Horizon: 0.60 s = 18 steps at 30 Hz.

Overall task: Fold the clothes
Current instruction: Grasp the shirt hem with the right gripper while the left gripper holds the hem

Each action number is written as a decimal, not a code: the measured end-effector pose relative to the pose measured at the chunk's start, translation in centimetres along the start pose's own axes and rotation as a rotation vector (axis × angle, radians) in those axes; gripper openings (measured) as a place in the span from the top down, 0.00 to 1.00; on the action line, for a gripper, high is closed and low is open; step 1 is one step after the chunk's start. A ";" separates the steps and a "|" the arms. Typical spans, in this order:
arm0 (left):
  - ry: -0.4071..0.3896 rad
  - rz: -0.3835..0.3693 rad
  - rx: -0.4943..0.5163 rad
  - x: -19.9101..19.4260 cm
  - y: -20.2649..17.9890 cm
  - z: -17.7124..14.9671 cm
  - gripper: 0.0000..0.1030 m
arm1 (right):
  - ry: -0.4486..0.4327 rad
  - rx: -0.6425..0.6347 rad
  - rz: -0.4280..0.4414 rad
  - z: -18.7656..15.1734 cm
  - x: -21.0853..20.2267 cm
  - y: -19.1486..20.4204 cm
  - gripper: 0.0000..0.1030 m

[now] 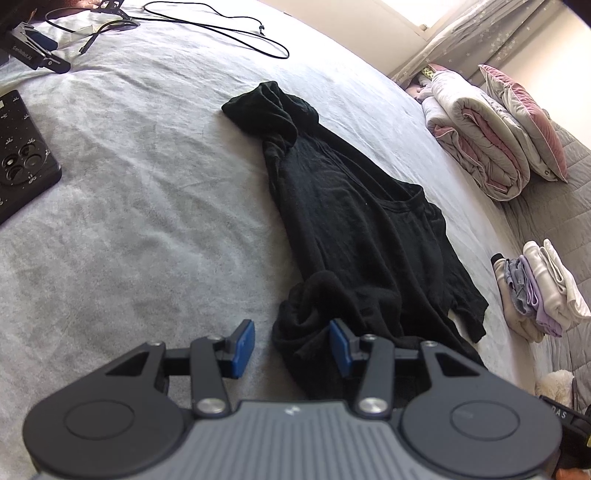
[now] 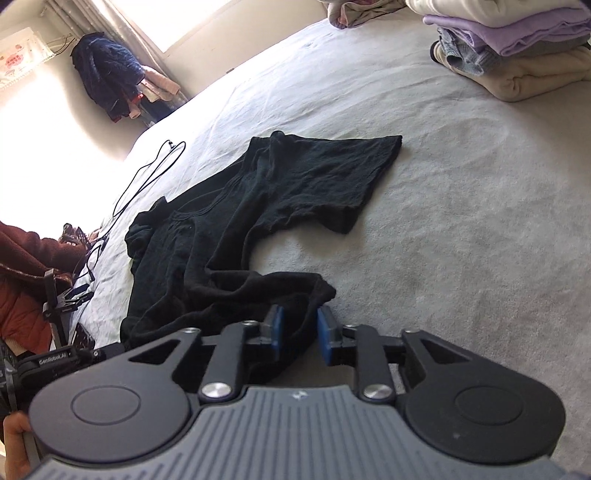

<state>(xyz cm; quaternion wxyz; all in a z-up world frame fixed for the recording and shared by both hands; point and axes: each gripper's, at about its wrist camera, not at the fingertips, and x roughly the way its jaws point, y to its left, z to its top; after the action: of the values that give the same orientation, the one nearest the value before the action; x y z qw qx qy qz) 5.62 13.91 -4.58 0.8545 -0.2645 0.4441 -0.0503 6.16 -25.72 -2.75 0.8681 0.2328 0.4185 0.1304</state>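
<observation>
A black T-shirt [image 1: 354, 221] lies crumpled in a long strip on the grey bed sheet [image 1: 147, 221]. My left gripper [image 1: 291, 347] is open, low over the sheet, with the bunched near end of the shirt between its blue pads [image 1: 243, 347]. In the right wrist view the shirt [image 2: 258, 206] spreads out with one sleeve flat to the right. My right gripper [image 2: 299, 334] is part open, its blue pads [image 2: 325, 339] either side of a bunched hem edge, not clamped on it.
A black phone [image 1: 22, 162] and black cables [image 1: 221, 29] lie at the far left. A folded quilt and pillow [image 1: 495, 129] and a stack of folded clothes [image 1: 535, 291] sit on the right; the stack shows in the right wrist view [image 2: 517, 48].
</observation>
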 end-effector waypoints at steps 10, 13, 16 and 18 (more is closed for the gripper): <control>-0.010 -0.046 -0.075 1.1 0.5 0.5 0.62 | 0.085 -0.055 0.062 -2.2 1.2 2.0 0.56; -0.006 -0.059 -0.093 1.4 0.5 0.5 0.79 | 0.083 0.052 0.089 -2.0 2.1 0.8 0.56; -0.017 -0.063 -0.100 1.1 0.4 0.4 0.94 | 0.093 0.160 0.121 -1.9 2.7 -0.5 0.75; -0.034 -0.056 -0.099 0.6 0.2 0.4 0.95 | 0.096 0.170 0.122 -1.9 2.7 -0.5 0.89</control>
<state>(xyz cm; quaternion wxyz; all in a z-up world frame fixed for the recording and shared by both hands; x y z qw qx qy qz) 6.22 14.08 -4.94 0.8460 -0.3195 0.4241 -0.0475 6.35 -24.48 -5.83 0.8148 0.3241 0.4540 0.1581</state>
